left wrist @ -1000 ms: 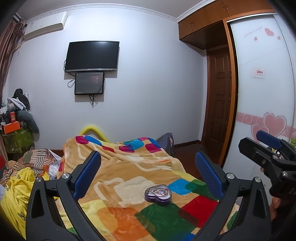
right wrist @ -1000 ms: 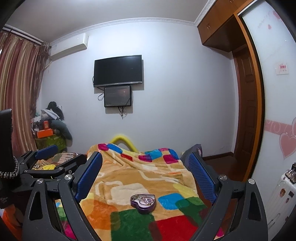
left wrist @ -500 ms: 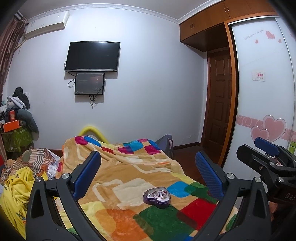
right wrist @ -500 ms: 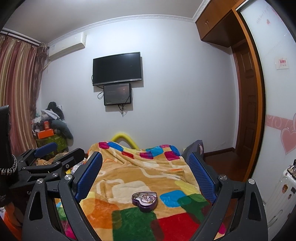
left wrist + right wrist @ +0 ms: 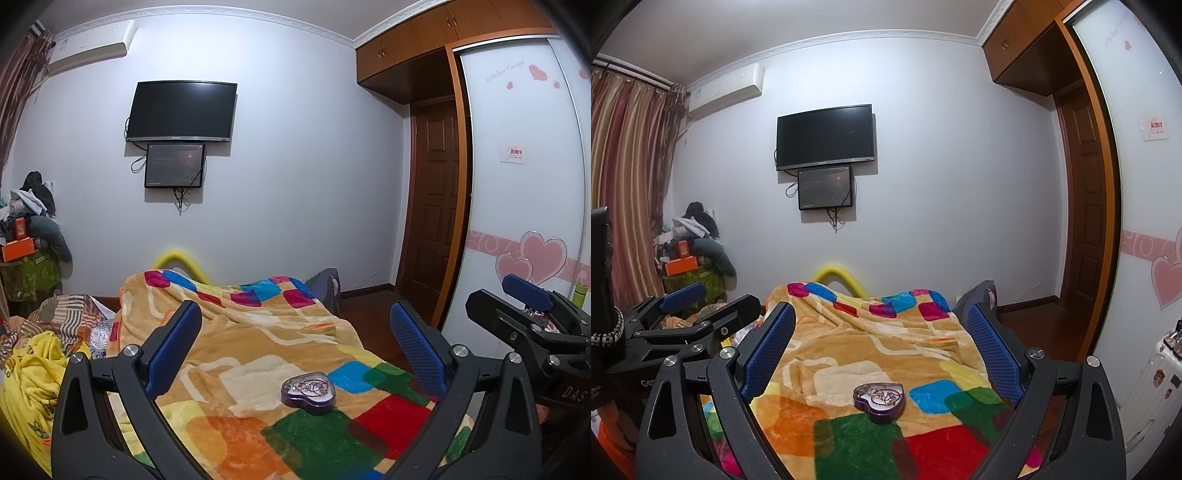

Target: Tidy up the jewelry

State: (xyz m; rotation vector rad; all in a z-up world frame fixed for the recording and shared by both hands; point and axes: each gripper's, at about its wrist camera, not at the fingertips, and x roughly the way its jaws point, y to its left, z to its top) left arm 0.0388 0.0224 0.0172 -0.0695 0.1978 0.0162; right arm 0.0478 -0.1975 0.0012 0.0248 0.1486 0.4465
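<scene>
While you hold both tools above the bed, your left claw [image 5: 295, 347] stands wide with nothing between its blue pads [image 5: 173, 347], and your right claw [image 5: 882, 343] is spread just as wide and empty too. Low in the centre of each frame, the purple heart-shaped box [image 5: 308, 391] sits on the patchwork blanket [image 5: 258, 332], uncovered, with a tangle of thin chains and rings [image 5: 881, 397] lying inside it. It rests near the border between a cream patch and a green one, with a blue patch just to its right. Neither claw touches the box; both are held apart from it, and it shows in the gap between the pads.

At the right edge of the left view you can see your right claw from the side, and at the left edge of the right view your left claw shows the same way. On the far wall, upper middle of the frame, hangs a dark television [image 5: 181, 110] with a smaller screen [image 5: 174, 165] right beneath it. An air conditioner [image 5: 726, 94] is mounted at the upper left, striped curtains [image 5: 624, 177] hang along the left side, and a brown door [image 5: 436, 210] stands at the right
</scene>
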